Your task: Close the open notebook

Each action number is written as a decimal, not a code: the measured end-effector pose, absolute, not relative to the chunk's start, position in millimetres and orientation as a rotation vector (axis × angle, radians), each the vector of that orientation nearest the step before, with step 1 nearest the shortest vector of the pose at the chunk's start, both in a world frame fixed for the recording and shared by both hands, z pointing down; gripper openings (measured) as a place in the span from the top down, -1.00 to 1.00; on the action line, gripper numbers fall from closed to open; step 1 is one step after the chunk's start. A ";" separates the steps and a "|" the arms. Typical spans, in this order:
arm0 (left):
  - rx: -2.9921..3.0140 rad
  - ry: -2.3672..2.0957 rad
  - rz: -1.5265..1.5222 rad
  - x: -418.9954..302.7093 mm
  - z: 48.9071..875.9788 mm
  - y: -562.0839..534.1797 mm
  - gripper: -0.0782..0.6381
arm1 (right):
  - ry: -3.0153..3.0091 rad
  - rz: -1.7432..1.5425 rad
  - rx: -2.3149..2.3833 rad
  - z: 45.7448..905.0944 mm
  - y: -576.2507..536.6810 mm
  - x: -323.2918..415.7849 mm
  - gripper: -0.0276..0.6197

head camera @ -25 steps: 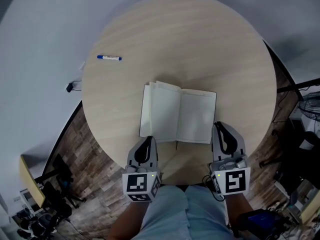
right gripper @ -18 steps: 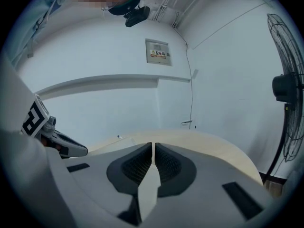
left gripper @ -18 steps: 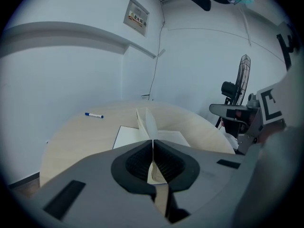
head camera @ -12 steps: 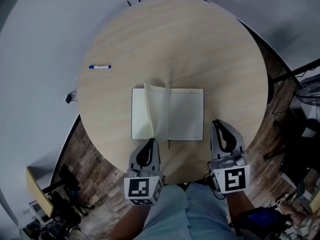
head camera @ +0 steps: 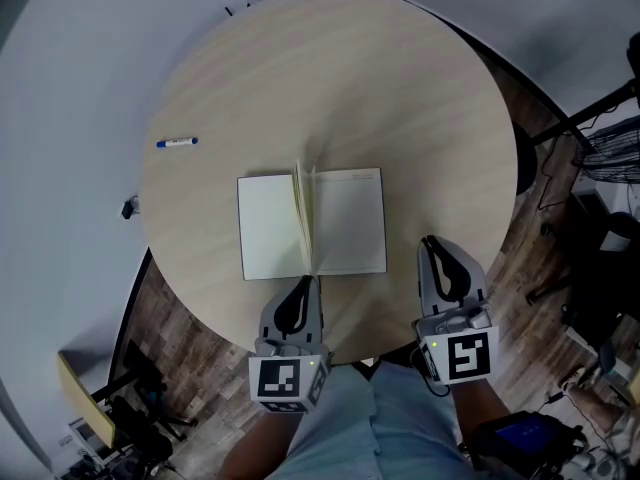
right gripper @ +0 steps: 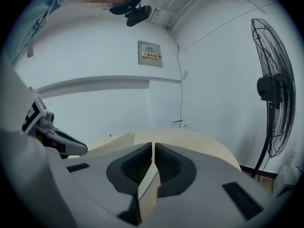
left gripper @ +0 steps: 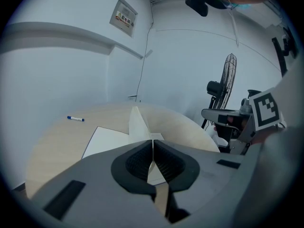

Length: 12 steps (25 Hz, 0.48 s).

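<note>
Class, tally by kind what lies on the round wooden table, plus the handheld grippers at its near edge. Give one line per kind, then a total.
Open white-paged notebook: 1
Blue-and-white marker pen: 1
Grey two-jaw grippers: 2 (left gripper, right gripper)
Total: 4

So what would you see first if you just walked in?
An open notebook lies in the middle of the round wooden table, a few pages standing up at its spine. A blue pen lies off to its left, and the left gripper and right gripper hang at the near edge, both shut.
</note>
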<state>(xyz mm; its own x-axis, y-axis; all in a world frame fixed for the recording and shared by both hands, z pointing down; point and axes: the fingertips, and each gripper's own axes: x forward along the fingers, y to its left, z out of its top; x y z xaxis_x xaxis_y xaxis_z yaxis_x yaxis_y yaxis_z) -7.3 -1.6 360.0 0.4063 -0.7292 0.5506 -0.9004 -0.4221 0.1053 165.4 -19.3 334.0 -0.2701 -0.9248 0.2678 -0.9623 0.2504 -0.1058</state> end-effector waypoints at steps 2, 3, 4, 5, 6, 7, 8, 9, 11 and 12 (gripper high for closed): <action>2.287 -1.383 0.612 0.4 360.9 -0.1 0.71 | -2.350 0.378 1.808 335.4 -16.2 171.1 0.76; 2.292 -1.374 0.616 3.9 361.4 0.5 0.71 | -2.345 0.379 1.812 335.6 -14.7 173.4 0.76; 2.298 -1.364 0.619 7.4 362.0 1.2 0.71 | -2.342 0.379 1.818 335.5 -13.4 175.4 0.76; 2.304 -1.353 0.623 11.3 362.7 1.8 0.71 | -2.339 0.379 1.823 335.4 -11.9 177.4 0.76; 2.311 -1.340 0.626 15.4 364.1 2.5 0.71 | -2.335 0.379 1.827 336.0 -10.3 179.6 0.76; 2.321 -1.326 0.630 19.6 366.8 3.4 0.71 | -2.330 0.381 1.832 337.2 -8.7 182.1 0.76; 2.332 -1.310 0.635 23.4 370.4 4.6 0.71 | -2.323 0.384 1.837 338.9 -6.9 184.9 0.76; 2.339 -1.296 0.642 26.7 374.2 5.7 0.71 | -2.315 0.387 1.842 340.8 -5.1 187.8 0.76; 2.344 -1.275 0.653 33.2 379.3 6.3 0.71 | -2.295 0.397 1.853 345.3 -1.5 194.3 0.76; 2.347 -1.265 0.655 36.7 381.1 6.3 0.71 | -2.284 0.402 1.858 347.8 0.3 197.6 0.76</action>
<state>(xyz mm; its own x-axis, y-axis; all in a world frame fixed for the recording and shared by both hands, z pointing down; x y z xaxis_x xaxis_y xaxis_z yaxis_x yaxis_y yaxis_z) 36.7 6.3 381.1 0.4825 -0.6651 0.5699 -0.8492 -0.5146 0.1185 197.6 0.3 347.8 -0.2095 -0.9313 0.2980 -0.9771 0.1875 -0.1011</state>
